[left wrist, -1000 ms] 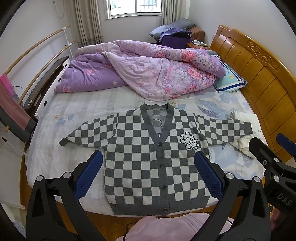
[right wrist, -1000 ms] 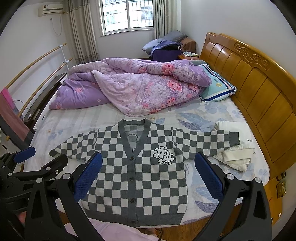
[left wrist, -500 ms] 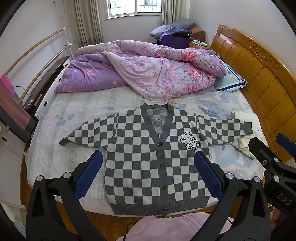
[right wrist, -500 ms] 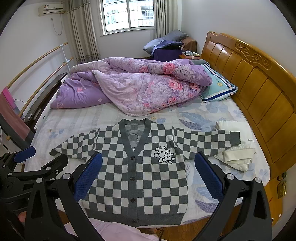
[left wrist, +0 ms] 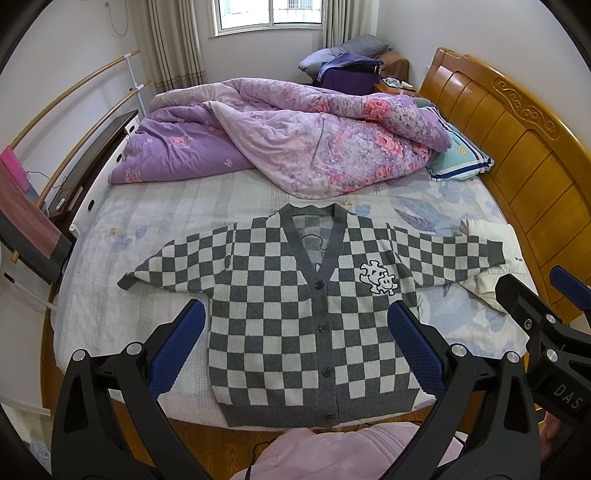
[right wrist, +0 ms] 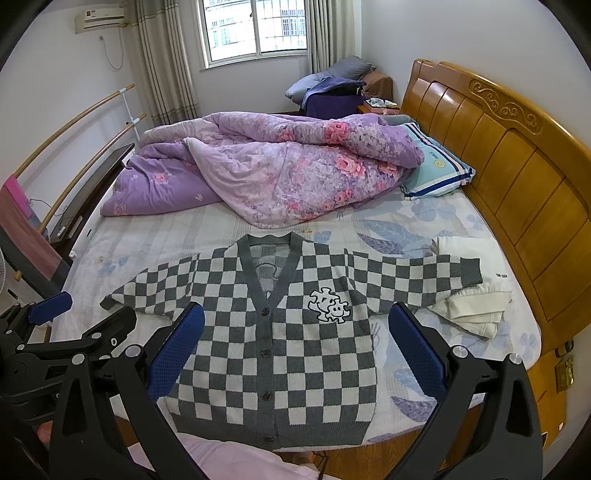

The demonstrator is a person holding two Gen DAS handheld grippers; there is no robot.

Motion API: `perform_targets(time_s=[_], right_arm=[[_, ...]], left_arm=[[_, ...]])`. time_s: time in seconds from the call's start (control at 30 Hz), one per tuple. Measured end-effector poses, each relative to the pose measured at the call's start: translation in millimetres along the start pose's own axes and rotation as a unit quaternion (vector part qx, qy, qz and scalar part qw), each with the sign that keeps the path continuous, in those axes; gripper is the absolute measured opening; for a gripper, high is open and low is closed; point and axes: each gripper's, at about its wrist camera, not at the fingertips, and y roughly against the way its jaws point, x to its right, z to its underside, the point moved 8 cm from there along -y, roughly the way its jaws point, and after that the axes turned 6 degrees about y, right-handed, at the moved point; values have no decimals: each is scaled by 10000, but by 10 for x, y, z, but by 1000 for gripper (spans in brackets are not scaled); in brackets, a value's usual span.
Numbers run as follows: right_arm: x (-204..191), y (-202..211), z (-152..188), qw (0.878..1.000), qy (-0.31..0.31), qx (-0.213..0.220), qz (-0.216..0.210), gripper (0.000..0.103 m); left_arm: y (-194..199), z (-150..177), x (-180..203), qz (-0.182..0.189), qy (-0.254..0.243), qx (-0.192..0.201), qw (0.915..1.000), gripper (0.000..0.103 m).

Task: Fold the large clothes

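Both wrist cameras looked from the bed's (left wrist: 88,295) long edge, well above it, angled down toward the window (right wrist: 255,29). Left view sat further left, with the headboard (left wrist: 517,155) at frame right. Both shared the cardigan (left wrist: 295,314) at lower centre; each caught the other gripper at its edge.

I am looking into a home bedroom: a bed (left wrist: 155,206) with a carved wooden headboard (left wrist: 517,147), a rumpled purple floral quilt (left wrist: 295,140), a striped pillow (left wrist: 461,158), a curtained window (right wrist: 255,29), and a wall air conditioner (right wrist: 99,18).
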Motion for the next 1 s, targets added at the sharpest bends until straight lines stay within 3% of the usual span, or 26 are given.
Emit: perform_targets(time_s=[0.47,0.67,0.9,1.0], right_arm=[[-36,-29,53,10000,-30,-71,-62,96],[-138,-15,206,9994,-111,-158,-289,96],[-107,44,189,9991,41,-133,-410,96],[-99,54,196,9984,115,-164,-534,96]], left_arm=[[-43,61,-117,10,19,-42,10000,100],[-35,71,-117,-6,15,-47,10000,100],[-100,590,-120,-134,138,-103,9998,100],[-38,624,-100,-189,238,-170,9994,100]])
